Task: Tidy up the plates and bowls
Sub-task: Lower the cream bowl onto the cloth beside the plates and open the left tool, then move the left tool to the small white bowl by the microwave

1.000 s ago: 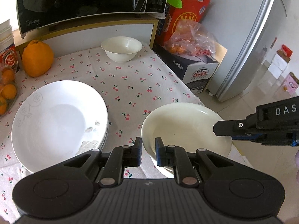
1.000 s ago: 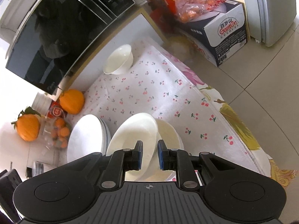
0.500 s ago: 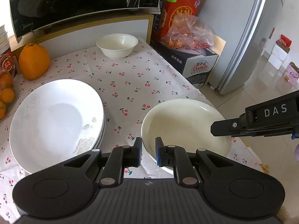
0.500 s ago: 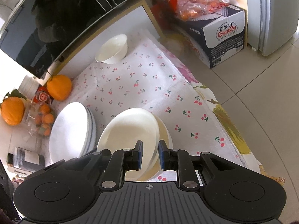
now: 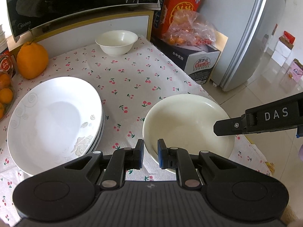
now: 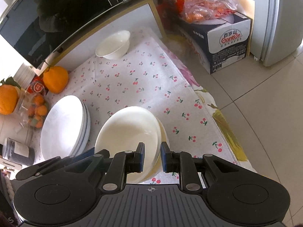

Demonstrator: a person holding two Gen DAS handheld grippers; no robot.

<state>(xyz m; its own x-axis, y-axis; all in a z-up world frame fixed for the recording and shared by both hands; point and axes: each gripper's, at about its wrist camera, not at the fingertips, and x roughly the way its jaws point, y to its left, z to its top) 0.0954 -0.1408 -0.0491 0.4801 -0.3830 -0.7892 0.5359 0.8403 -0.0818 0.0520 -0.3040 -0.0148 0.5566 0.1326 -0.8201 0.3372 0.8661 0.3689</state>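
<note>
A cream deep plate [image 5: 187,124] [image 6: 128,132] is held tilted near the table's right front edge. My left gripper [image 5: 150,151] is shut on its near left rim. My right gripper [image 6: 152,157] is shut on its right rim, and one of its fingers [image 5: 236,126] reaches in from the right in the left wrist view. A second cream plate [image 6: 163,134] shows just under the held one. A stack of white patterned plates [image 5: 53,121] [image 6: 64,126] lies to the left. A small white bowl [image 5: 116,41] [image 6: 113,45] stands at the back.
A cherry-print cloth [image 5: 128,79] covers the table, whose edge drops to a tiled floor on the right. A microwave [image 5: 75,3] stands behind, with a large orange fruit [image 5: 32,60] and bagged tangerines [image 5: 5,94] at the left. A water carton [image 5: 198,62] and fridge [image 5: 246,37] stand right.
Both grippers keep their grip on the cream plate. The right wrist view has rolled, so the table now sits more upright in it; the left view has barely shifted.
</note>
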